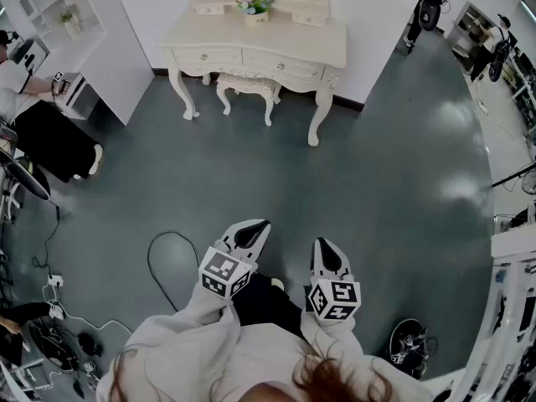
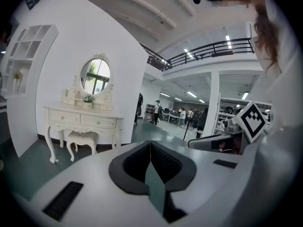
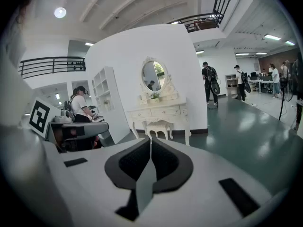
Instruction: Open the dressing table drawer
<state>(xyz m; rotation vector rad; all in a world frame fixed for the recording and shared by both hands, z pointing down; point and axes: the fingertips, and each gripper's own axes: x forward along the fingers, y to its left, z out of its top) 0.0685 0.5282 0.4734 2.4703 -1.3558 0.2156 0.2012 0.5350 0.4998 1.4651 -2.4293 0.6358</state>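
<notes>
A cream dressing table with carved legs stands against the white wall at the far side of the floor, its front drawers closed. It also shows at the left of the left gripper view, dressing table, and in the middle of the right gripper view, dressing table. An oval mirror sits on top. My left gripper and right gripper are held close to my body, several steps from the table. Both are shut with nothing between the jaws.
A matching stool is tucked under the table. A white shelf unit stands to its left, with a seated person beside it. A black cable loops on the green floor by my feet. People stand far off, behind the wall.
</notes>
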